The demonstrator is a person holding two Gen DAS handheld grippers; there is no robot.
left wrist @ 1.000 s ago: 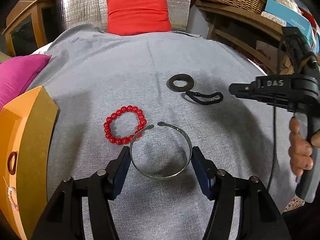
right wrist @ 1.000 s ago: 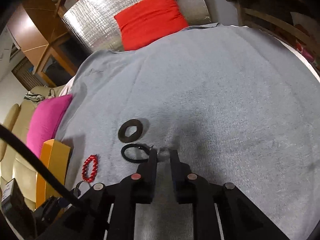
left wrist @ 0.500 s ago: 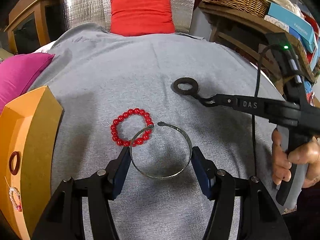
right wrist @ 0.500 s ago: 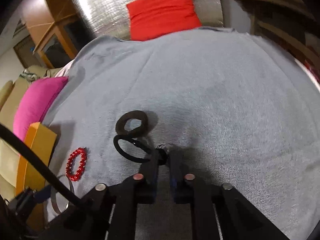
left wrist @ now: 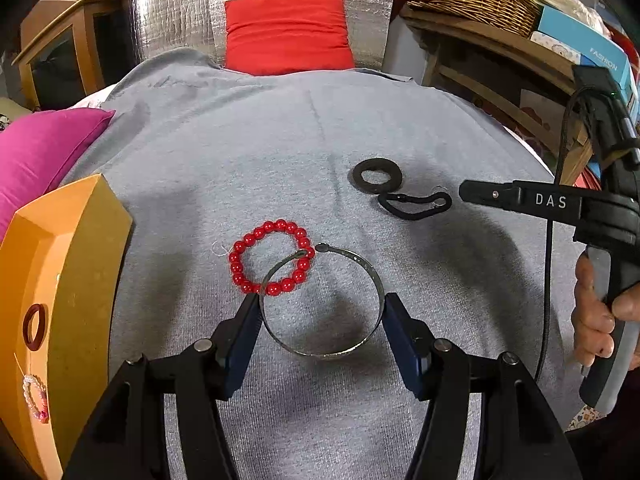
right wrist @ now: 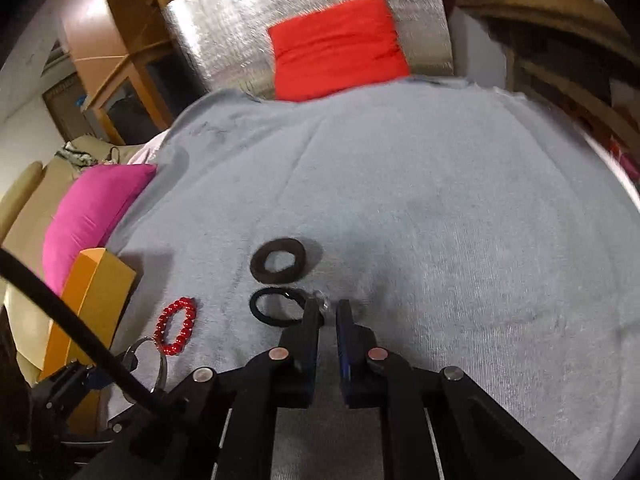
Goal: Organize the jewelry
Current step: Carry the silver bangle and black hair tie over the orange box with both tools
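The right tool (left wrist: 466,195) has drawn back toward three o'clock in the left wrist view: half a second ago its tip lay over the thin black elastic loop (left wrist: 414,206) beside the flat black ring (left wrist: 377,175), and now it sits just clear of the loop's three o'clock end. The loop, stretched up against the ring then, lies slack on the grey cloth (left wrist: 320,140) again, touching the ring. In the right wrist view the narrow gap between that tool's fingers has widened slightly
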